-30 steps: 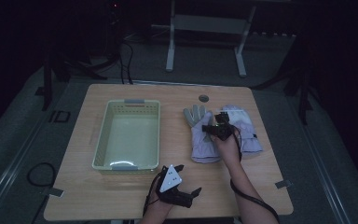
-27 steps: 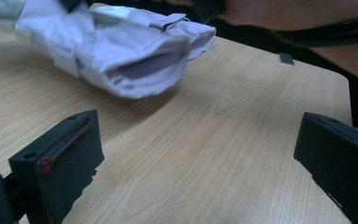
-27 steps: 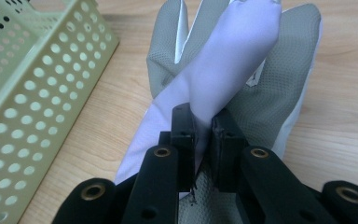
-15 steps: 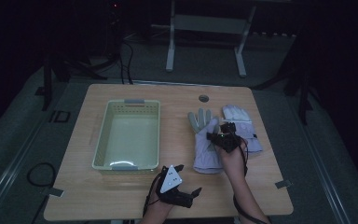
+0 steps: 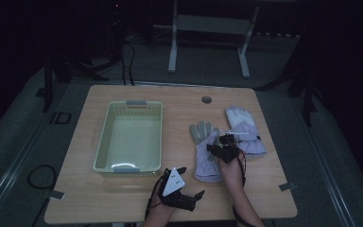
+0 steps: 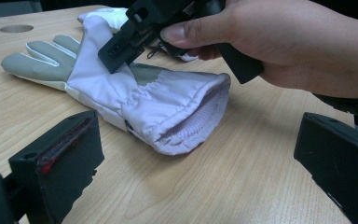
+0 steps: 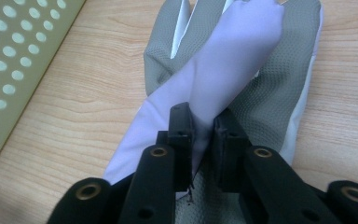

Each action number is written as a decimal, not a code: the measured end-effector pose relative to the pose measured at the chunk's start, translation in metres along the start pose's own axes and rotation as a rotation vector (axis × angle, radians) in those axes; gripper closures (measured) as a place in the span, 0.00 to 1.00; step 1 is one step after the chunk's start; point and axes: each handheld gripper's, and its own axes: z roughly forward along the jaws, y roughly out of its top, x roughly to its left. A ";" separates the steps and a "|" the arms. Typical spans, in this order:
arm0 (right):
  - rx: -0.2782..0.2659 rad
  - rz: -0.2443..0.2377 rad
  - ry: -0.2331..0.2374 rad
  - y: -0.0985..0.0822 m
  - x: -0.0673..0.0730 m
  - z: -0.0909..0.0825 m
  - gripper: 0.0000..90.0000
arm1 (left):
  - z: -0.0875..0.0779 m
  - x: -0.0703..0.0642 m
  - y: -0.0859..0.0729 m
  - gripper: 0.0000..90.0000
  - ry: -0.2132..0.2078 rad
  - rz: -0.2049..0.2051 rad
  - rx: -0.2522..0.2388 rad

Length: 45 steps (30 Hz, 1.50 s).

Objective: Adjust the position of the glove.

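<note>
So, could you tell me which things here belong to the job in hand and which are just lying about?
In the job:
- near glove, pinched by the right gripper
- far glove
- basket, probably

Lying about:
- left gripper, jaws open, holding nothing
- table's round hole

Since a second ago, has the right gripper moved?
Yes. In the high view the right gripper, shut on the near glove, has come toward the table's near edge, farther from the round hole, dragging the glove along.

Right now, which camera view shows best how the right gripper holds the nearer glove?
The right gripper view: the right gripper pinches a lilac fold of the glove between its jaws. The left gripper view shows that gripper side-on above the cuff; the high view shows it small.
</note>
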 end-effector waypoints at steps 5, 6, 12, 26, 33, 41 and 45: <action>0.008 -0.044 -0.025 0.006 0.004 -0.006 0.79 | 0.000 0.000 0.000 0.01 0.000 0.002 0.000; 0.011 -0.071 -0.024 0.007 0.004 -0.008 0.73 | 0.000 0.000 0.000 0.01 -0.001 0.001 0.000; -0.032 -0.148 -0.042 0.024 -0.006 -0.034 0.57 | 0.000 0.000 0.000 0.02 -0.002 -0.001 -0.001; -0.103 -0.152 -0.061 0.043 -0.038 -0.067 0.47 | 0.000 0.000 0.000 0.01 0.000 -0.002 -0.001; -0.123 -0.174 -0.096 0.053 -0.057 -0.074 0.44 | 0.000 0.001 0.000 0.01 -0.003 -0.004 -0.002; -0.106 -0.103 -0.138 0.067 -0.094 -0.074 0.40 | 0.000 0.001 0.000 0.01 -0.006 -0.010 -0.002; -0.111 -0.075 -0.145 0.070 -0.107 -0.073 0.41 | 0.000 0.001 0.000 0.02 -0.006 -0.010 -0.002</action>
